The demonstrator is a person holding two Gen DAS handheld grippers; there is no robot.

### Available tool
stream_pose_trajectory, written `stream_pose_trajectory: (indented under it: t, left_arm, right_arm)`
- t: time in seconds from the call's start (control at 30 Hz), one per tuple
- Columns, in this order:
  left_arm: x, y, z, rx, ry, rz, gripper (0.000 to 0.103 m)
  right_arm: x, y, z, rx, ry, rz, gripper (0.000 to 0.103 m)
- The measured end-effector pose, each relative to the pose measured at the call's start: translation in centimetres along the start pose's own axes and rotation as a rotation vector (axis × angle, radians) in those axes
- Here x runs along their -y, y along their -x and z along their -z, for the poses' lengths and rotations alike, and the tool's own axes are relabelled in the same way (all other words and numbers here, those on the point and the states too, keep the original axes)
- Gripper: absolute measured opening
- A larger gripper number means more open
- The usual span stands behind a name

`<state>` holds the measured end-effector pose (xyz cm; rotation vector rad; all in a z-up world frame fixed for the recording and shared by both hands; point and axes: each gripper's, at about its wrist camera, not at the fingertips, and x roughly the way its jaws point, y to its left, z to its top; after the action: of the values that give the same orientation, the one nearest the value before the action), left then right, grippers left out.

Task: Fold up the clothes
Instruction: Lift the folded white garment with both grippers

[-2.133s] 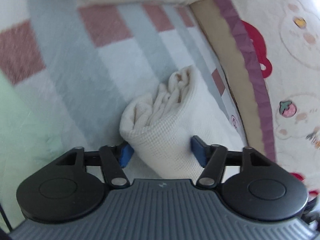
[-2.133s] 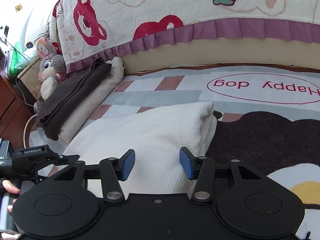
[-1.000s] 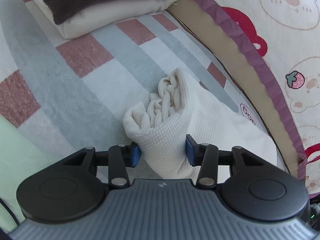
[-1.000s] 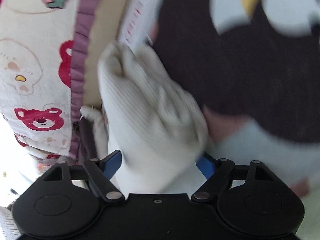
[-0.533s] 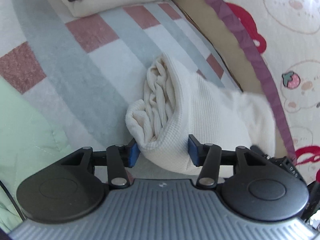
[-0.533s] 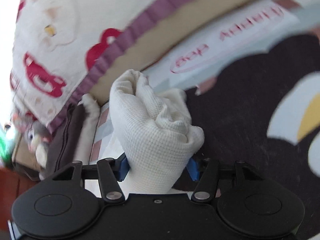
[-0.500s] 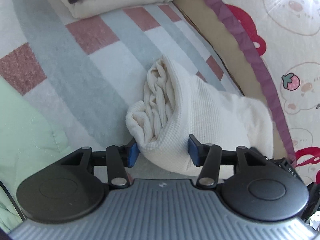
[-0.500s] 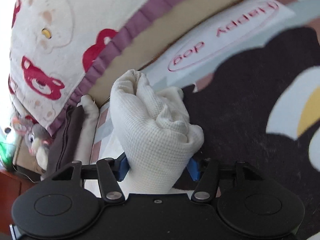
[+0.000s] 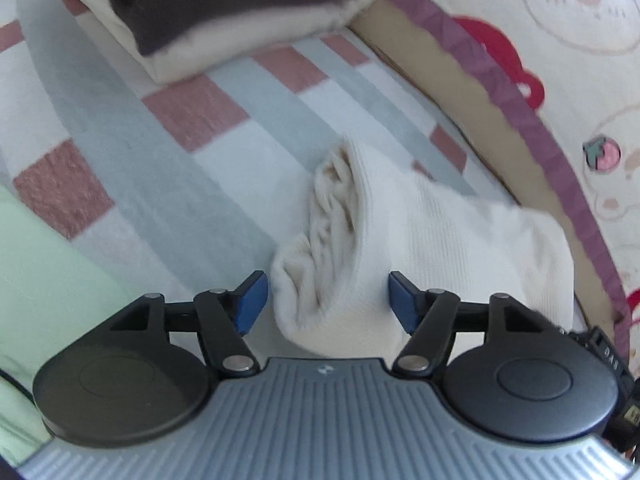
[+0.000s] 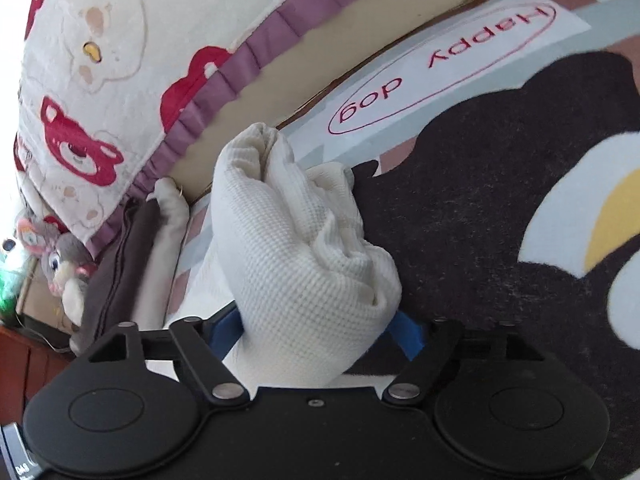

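Observation:
A white waffle-knit garment (image 9: 440, 240) lies rolled into a thick bundle on the patterned rug (image 9: 168, 184) beside the bed. My left gripper (image 9: 326, 300) straddles one end of the roll. Its jaws are opening, and a gap shows between each blue pad and the cloth. In the right wrist view the other end of the same garment (image 10: 296, 264) bulges up between the jaws of my right gripper (image 10: 316, 330). Those jaws are opening too and stand wide. The right blue pad sits off the cloth, and the left pad is partly hidden behind it.
A folded stack, a brown garment (image 9: 240, 4) on a cream one (image 9: 260, 40), lies on the rug beyond the roll. The bedspread (image 10: 100, 60) with bears and a purple frill hangs along one side. A plush toy (image 10: 60, 264) sits by the bed, and pale green cloth (image 9: 48, 272) lies at my left.
Both pairs of jaws have spread wider and come off the white roll they were squeezing. The right wrist view has rolled round, so the rug now lies right of the bundle.

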<state>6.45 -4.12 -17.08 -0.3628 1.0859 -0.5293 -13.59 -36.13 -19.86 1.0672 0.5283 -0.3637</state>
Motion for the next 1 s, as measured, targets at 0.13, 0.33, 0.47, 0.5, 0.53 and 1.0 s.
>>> stream_pose_trajectory:
  t: [0.13, 0.33, 0.47, 0.5, 0.53, 1.0]
  left_arm:
    - [-1.7, -1.5, -0.5, -0.035, 0.115, 0.089, 0.069]
    - [0.8, -0.6, 0.1, 0.004, -0.094, 0.093, 0.030]
    - [2.3, -0.8, 0.7, 0.021, -0.165, 0.043, 0.033]
    - [2.1, -0.8, 0.6, 0.015, -0.146, 0.047, 0.036]
    - [1.9, -0.8, 0.4, 0.004, -0.123, 0.054, 0.041]
    - [1.4, -3.3, -1.1, 0.001, -0.148, 0.137, 0.033]
  right_arm:
    - [0.0, -1.3, -0.6, 0.014, -0.057, -0.022, 0.087]
    - [-3.8, -0.7, -1.6, 0.092, 0.224, -0.012, 0.066]
    - [-3.6, -1.0, -2.2, 0.071, 0.228, -0.001, 0.067]
    - [-3.0, -1.1, -2.3, 0.062, 0.193, 0.000, 0.068]
    - [-2.4, -1.2, -2.4, 0.056, 0.164, 0.000, 0.069]
    - [-0.4, -3.2, -2.2, 0.046, 0.041, -0.062, 0.081]
